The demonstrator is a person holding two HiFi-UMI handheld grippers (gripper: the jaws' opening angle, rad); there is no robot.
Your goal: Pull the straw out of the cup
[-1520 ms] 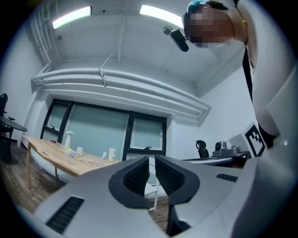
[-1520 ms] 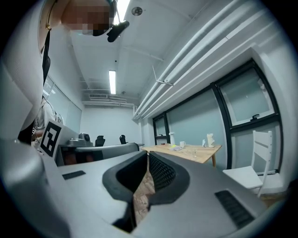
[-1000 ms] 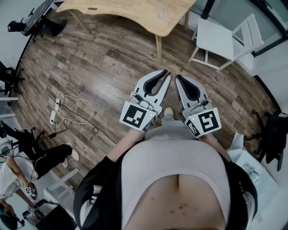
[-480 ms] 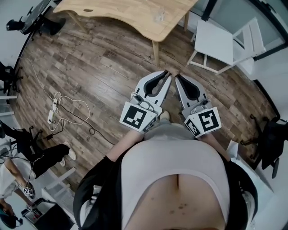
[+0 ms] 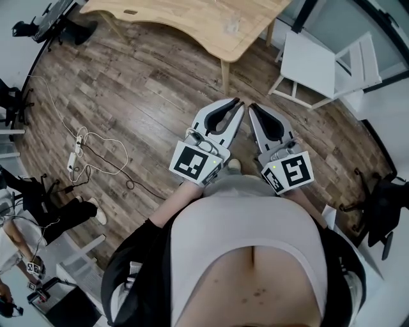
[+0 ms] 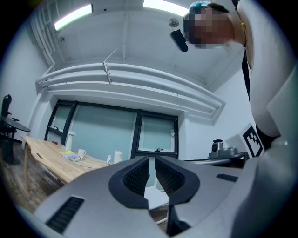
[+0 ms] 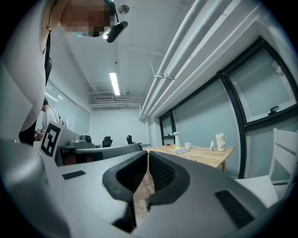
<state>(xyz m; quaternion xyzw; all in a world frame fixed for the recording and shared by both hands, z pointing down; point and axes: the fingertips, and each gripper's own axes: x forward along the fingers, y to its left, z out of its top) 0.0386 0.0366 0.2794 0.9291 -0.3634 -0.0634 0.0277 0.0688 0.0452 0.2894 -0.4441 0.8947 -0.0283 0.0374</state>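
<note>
Facing the light wooden table (image 5: 192, 22), nothing held.
Grey left gripper (image 5: 237, 103) and right gripper (image 5: 252, 108) are closed; the straw, unseen, should be light and crushable: pinch gently near its top.

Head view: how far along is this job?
Done: nothing visible. In hand: nothing; the left gripper and right gripper hang by the person's body over the wood floor, jaws shut and empty. Left: everything, reaching the wooden table ahead, finding the cup, pulling its straw; neither can be made out here.
</note>
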